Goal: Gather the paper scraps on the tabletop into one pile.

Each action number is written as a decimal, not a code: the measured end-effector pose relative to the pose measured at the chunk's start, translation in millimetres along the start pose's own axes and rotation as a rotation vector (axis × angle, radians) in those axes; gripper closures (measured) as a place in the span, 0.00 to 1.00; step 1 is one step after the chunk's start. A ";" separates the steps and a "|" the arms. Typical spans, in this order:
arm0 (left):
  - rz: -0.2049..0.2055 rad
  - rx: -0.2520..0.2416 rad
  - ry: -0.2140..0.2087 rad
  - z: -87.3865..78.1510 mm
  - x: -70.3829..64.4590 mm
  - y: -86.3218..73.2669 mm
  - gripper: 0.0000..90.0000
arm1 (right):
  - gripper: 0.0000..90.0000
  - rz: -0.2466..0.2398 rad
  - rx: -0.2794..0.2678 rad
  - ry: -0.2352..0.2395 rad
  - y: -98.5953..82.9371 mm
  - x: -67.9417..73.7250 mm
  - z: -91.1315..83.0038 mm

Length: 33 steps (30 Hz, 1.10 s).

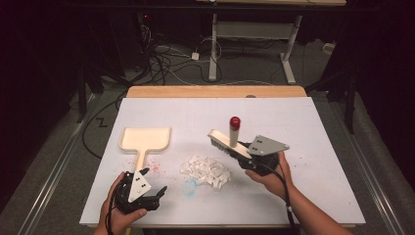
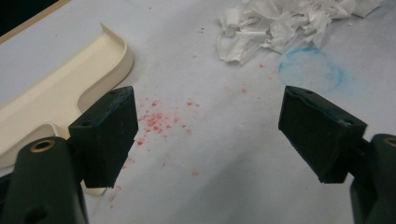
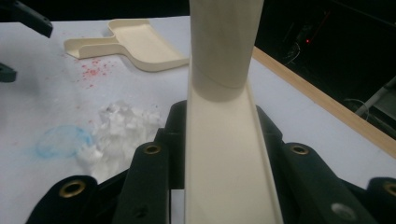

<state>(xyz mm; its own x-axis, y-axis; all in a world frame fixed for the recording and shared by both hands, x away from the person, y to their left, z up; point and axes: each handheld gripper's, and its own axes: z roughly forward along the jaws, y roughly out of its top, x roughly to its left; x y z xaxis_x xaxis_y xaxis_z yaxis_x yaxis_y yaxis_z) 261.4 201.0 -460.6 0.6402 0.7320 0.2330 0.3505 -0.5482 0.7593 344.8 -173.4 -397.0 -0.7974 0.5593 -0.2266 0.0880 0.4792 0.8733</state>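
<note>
Brush [image 1: 226, 143]: a cream hand brush with a red-capped upright handle, right of centre in the high view, bristle head pointing to the upper left, just above the paper heap.
Right tool [image 1: 254, 159]: clamped on the flat back end of the brush; in the right gripper view the cream body [image 3: 224, 154] runs up between the closed jaws.
Paper scraps [image 1: 205, 171]: a loose white heap at lower centre of the high view, just below the brush head, apparently not touching it.
Dustpan [image 1: 145, 139]: cream, flat on the desk [image 1: 303, 127] left of centre, pan toward the top of the frame, handle pointing down toward the left tool.
Left tool [image 1: 151, 196]: jaws spread wide and holding nothing, low over the desk at lower left, just below the handle end; the left gripper view has the handle beside the left-hand jaw.
Stains: red specks [image 2: 156, 119] between dustpan and heap, a blue ring [image 2: 310, 70] at the heap's edge.
Step in hand: judged to be getting ready to sweep the scraps into the dustpan.
Doing it well: close the left tool squarely on the dustpan handle and turn the pan's open lip toward the heap, pressed flat so scraps cannot slip under. Tilt the brush until the bristles meet the desk on the far side of the heap, then pull in short, light strokes; the paper is light and scatters if flicked.
</note>
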 end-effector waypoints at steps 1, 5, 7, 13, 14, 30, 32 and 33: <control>0.002 0.004 0.001 0.3 -0.4 0.0 0.21 | 0.75 0.005 0.000 0.009 -2.5 -1.4 -8.9; 0.005 0.002 -0.001 -0.1 -1.4 0.7 0.21 | 0.75 0.005 0.032 0.037 -16.7 -3.8 -40.8; 0.008 0.002 0.002 0.0 -1.7 0.8 0.21 | 0.76 0.031 0.059 0.056 -26.8 -3.3 -53.0; 0.014 0.006 0.001 1.1 -2.9 2.4 0.21 | 0.76 0.040 0.136 0.108 -51.9 5.3 -68.1; 0.016 0.006 0.001 1.3 -3.3 2.8 0.21 | 0.76 0.042 0.145 0.117 -54.3 6.4 -67.0; 0.002 -0.007 0.001 -0.4 1.2 1.3 0.21 | 0.76 -0.042 0.094 0.204 -23.8 38.9 7.9; 0.006 -0.007 0.000 -0.1 0.5 1.4 0.21 | 0.76 -0.041 0.093 0.209 -21.5 40.3 16.3; 0.006 -0.007 -0.001 -0.1 0.4 1.2 0.21 | 0.76 -0.045 0.093 0.208 -20.7 41.0 17.9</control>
<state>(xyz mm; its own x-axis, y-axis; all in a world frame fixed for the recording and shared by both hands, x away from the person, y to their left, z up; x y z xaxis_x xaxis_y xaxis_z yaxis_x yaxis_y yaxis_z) 262.0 200.6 -459.5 0.6428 0.7285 0.2371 0.3419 -0.5498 0.7621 321.0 -148.3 -432.1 -0.9069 0.3890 -0.1623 0.0963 0.5661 0.8187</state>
